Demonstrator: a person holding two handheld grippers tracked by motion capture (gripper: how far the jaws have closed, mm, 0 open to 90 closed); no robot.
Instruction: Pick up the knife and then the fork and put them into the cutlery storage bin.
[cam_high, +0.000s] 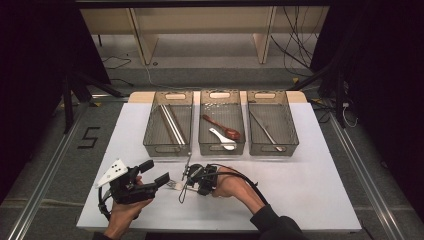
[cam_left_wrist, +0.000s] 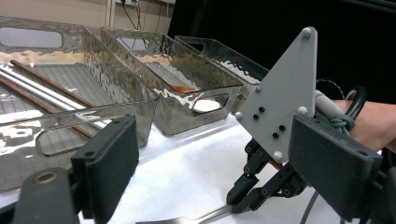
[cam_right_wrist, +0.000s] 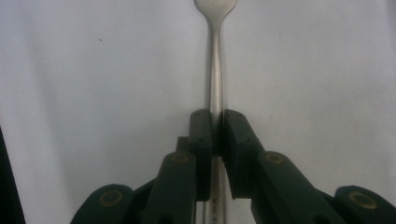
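Low in the centre of the high view, the right gripper (cam_right_wrist: 215, 133) is clamped on the slim silver metal utensil's handle (cam_right_wrist: 215, 70), which lies flat on the white table (cam_high: 300, 180), gripped mid-shaft probably for balance; the left gripper (cam_left_wrist: 224, 158) waits beside it, jaws apart.

Legible marks: one only. Large dark numeral "5" (cam_high: 89, 137) marked on the grey floor left of the white desk (cam_high: 310, 190), seen in the high view. Small dark imprint on the metal utensil handle (cam_right_wrist: 215, 205) between the jaws in the right gripper view: present, too blurred to read. No readable labels or brands on the three clear ribbed plastic bins (cam_high: 168, 145).
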